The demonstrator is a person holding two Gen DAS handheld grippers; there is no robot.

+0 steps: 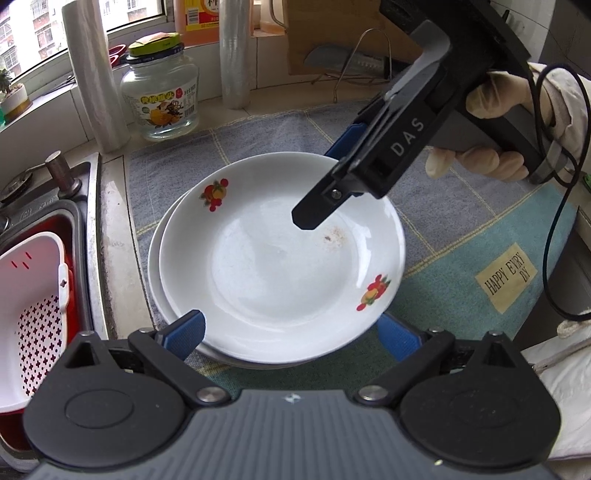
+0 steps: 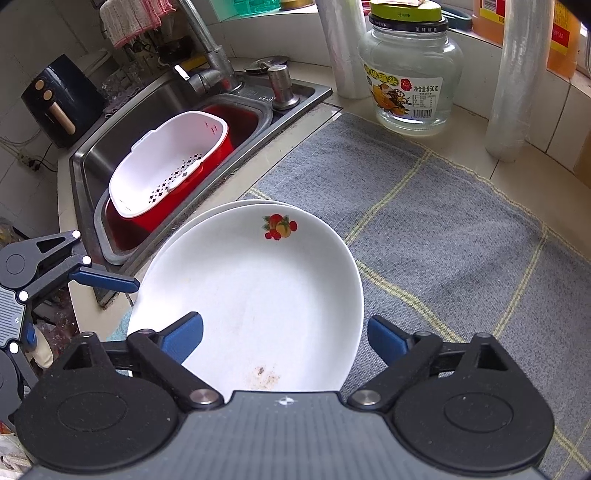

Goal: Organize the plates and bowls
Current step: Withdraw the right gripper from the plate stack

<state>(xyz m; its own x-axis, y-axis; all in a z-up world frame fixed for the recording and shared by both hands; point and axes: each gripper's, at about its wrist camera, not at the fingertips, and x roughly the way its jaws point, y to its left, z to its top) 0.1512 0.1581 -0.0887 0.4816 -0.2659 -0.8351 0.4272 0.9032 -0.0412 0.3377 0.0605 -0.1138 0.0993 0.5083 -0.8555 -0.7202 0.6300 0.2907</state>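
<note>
a white plate with fruit prints (image 1: 280, 258) sits stacked on a second white plate (image 1: 157, 266), whose rim peeks out on the sink side. the pair rests on a blue-grey checked cloth (image 2: 443, 221) spread over a pale tiled counter (image 2: 535, 158); toward one end the cloth turns teal and carries a cream "happy every day" label (image 1: 506, 277). a small brown smear marks the top plate's well.

the left gripper (image 1: 291, 334) has its blue pads spread wide at the near rim of the stack, one pad on each side, neither pressing on it. the right gripper (image 2: 284, 336) is likewise spread wide, its pads either side of the plate's near edge and clear of it; in the left wrist view a gloved hand (image 1: 495, 107) holds it tilted down over the plate's far side.

beside the cloth is a stainless sink (image 2: 159, 99) with a tap (image 2: 210, 55), holding a red basin (image 2: 221, 147) with a white perforated strainer basket (image 2: 166, 166) in it. along the windowsill stand a glass jar with a yellow-green lid (image 1: 160, 92), two rolls of clear film (image 1: 92, 74) and an orange bottle (image 1: 195, 18). a dark appliance (image 2: 62, 99) sits past the sink.
</note>
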